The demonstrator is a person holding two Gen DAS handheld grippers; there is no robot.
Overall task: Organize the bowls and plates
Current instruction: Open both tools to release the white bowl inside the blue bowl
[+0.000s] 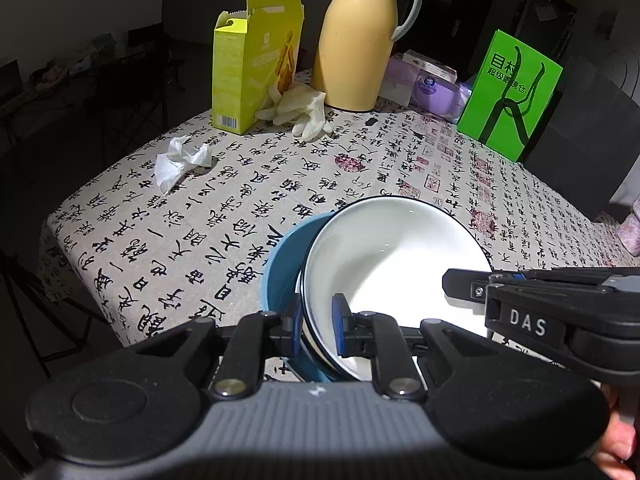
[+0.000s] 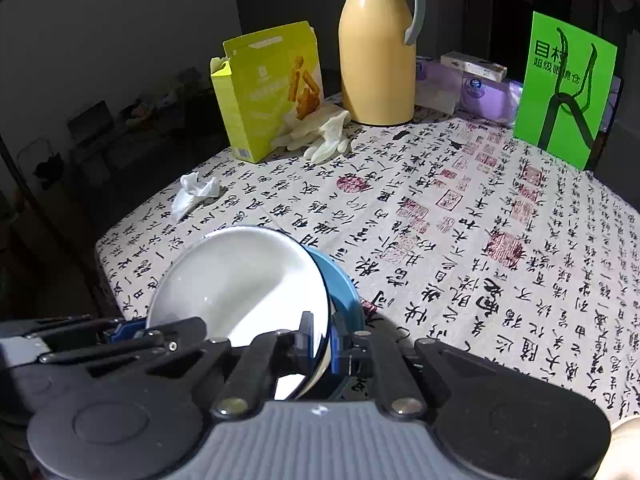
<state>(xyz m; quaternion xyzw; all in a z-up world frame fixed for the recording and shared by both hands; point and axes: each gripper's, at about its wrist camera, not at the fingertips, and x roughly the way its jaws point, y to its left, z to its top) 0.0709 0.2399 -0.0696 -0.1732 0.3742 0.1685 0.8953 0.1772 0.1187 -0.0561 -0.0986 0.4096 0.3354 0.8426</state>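
A: Our left gripper [image 1: 318,326] and right gripper [image 2: 322,340] each clamp the rims of the white bowl [image 1: 394,264] nested in the blue bowl [image 1: 282,268].

B: It's perhaps lifted slightly above the tabletop [image 1: 240,200]; the thermos [image 1: 360,36] stands beyond.

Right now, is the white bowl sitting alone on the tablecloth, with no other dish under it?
No, the white bowl is nested in a blue bowl, whose rim shows along its side.

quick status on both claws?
Left claw: shut on the stacked bowls' rim.
Right claw: shut on the opposite rim.
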